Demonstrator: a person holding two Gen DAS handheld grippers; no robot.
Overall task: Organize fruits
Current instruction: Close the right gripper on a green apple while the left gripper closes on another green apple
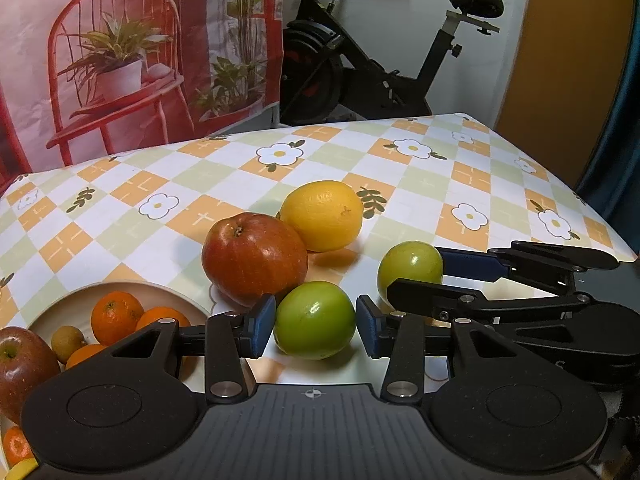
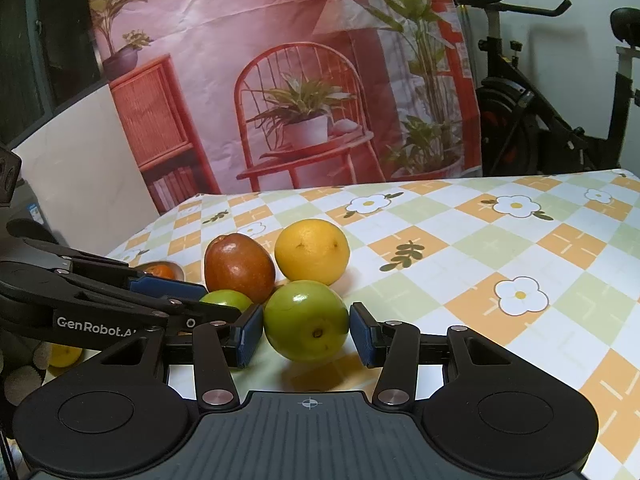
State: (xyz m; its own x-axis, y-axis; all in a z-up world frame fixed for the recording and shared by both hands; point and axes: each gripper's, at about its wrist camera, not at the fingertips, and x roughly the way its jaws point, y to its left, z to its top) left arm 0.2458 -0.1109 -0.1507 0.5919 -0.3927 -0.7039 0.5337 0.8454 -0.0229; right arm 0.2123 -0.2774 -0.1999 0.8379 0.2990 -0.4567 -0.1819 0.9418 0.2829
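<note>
While each green fruit sits low centre between open, not-yet-gripping pads, left gripper [image 1: 316,326] and right gripper [image 2: 306,330] seemingly must close, then carry theirs to the lower-left bowl [image 1: 60,300].

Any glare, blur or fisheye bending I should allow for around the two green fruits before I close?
Left wrist view: sharp; small highlight on the near green fruit, table edge bowed by the fisheye. Right wrist view: sharp too; bright glint on the green fruit between the right gripper fingers, soft shadow beneath it, corners dark.
</note>
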